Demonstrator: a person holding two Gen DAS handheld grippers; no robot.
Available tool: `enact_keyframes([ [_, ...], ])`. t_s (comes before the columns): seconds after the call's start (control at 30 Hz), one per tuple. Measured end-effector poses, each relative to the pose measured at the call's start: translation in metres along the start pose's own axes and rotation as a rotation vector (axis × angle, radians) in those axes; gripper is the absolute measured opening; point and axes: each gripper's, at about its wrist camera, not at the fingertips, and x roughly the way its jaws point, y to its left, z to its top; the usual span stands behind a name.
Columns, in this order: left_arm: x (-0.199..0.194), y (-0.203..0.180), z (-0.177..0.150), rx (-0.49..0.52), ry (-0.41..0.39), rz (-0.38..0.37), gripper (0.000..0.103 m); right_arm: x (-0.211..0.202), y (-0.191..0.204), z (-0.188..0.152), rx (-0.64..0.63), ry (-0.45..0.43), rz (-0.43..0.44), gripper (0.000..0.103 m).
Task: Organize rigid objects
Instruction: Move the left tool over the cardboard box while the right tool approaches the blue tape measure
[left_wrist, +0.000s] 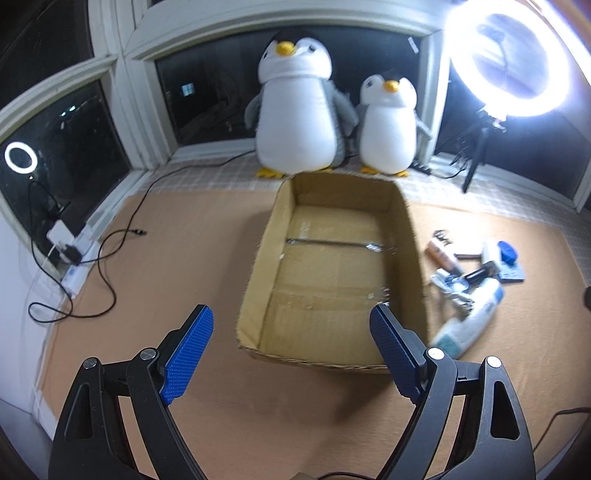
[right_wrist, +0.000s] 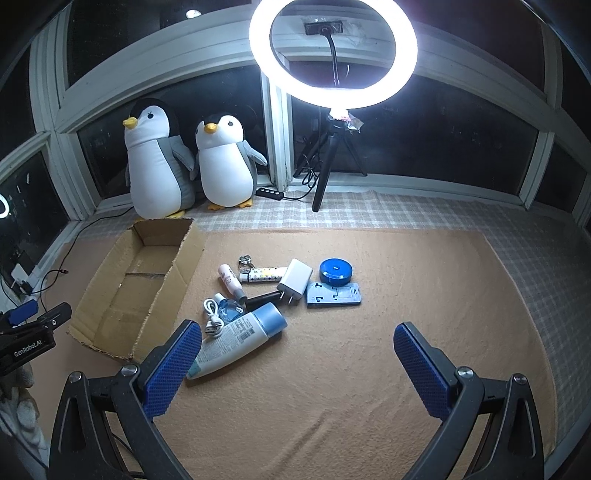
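Observation:
An open, empty cardboard box (left_wrist: 332, 334) lies on the tan mat; it also shows in the right wrist view (right_wrist: 177, 275). Right of it lies a pile of small items: a white tube with a blue cap (right_wrist: 236, 338), a white charger (right_wrist: 294, 278), a round blue case (right_wrist: 335, 271), a blue flat holder (right_wrist: 333, 294), a white cable (right_wrist: 212, 315), a lighter (right_wrist: 262, 275) and keys (right_wrist: 245, 260). My left gripper (left_wrist: 291, 334) is open and empty, in front of the box. My right gripper (right_wrist: 297, 349) is open and empty, just in front of the pile.
Two plush penguins (left_wrist: 299, 107) (left_wrist: 388, 125) stand by the window behind the box. A ring light on a tripod (right_wrist: 332, 48) stands at the back right. Black cables (left_wrist: 103, 258) and a power strip (left_wrist: 75, 271) lie at the left edge.

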Motion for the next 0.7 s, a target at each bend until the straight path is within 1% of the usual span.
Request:
enact_keyframes([
  [0.1,0.014,0.006,-0.002,-0.003,0.022,0.025,0.087,0.006,-0.005,-0.002,0.0,0.006,-0.009,0.103],
  [0.33,0.044,0.019,-0.003,-0.028,0.076,0.056,0.087,0.019,-0.021,-0.006,0.015,0.033,-0.032,0.103],
  [0.53,0.066,0.024,-0.004,-0.045,0.12,0.053,0.086,0.031,-0.037,-0.007,0.048,0.055,-0.046,0.103],
  [0.63,0.073,0.026,-0.004,-0.045,0.129,0.056,0.086,0.037,-0.042,-0.008,0.052,0.065,-0.051,0.103],
  [0.7,0.078,0.027,-0.004,-0.053,0.141,0.051,0.082,0.039,-0.045,-0.009,0.053,0.071,-0.049,0.103],
])
